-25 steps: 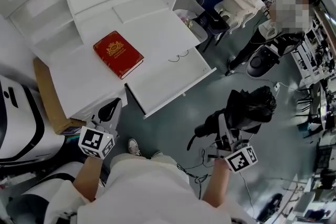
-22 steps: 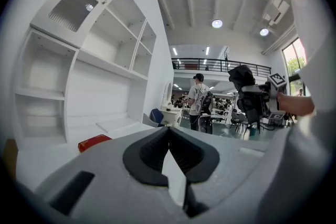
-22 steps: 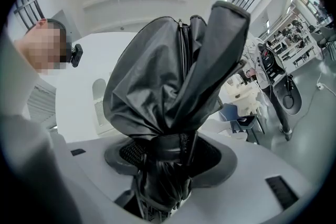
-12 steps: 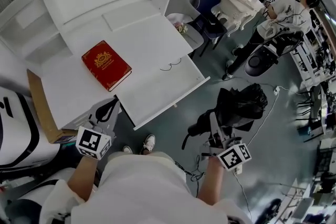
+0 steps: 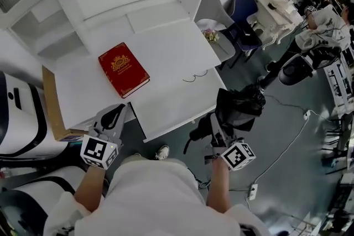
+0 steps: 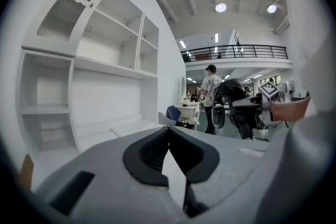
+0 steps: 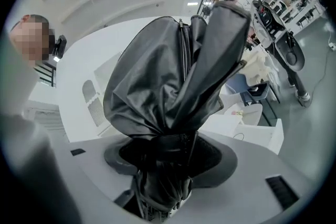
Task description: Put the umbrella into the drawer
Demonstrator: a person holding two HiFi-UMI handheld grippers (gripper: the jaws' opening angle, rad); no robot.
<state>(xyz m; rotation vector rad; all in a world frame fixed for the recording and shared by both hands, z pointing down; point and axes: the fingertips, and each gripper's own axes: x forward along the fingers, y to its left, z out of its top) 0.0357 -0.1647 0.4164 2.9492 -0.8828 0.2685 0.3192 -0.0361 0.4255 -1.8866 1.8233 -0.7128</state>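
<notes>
A folded black umbrella [image 5: 241, 106] [image 7: 173, 81] is clamped near its strap end in my right gripper [image 5: 217, 129] [image 7: 168, 161], which is shut on it and holds it about level, just off the front right corner of the white desk. The open white drawer [image 5: 166, 110] juts from the desk front, to the left of the umbrella; a thin black squiggle [image 5: 194, 75] lies in it. My left gripper [image 5: 113, 116] [image 6: 168, 136] hovers at the desk's front left, its pads meeting with nothing between them. The left gripper view also catches the umbrella [image 6: 237, 93].
A red book [image 5: 124, 69] lies on the desk top [image 5: 160, 47] below white shelves. A cardboard box [image 5: 51, 108] stands left of the desk, two chairs [image 5: 221, 22] at its right. Cables and a power strip [image 5: 253, 192] lie on the floor; a person [image 5: 321, 30] stands far right.
My right gripper has carried the umbrella left and lower, closer to the desk's front right corner. My left gripper has shifted a little along the desk front.
</notes>
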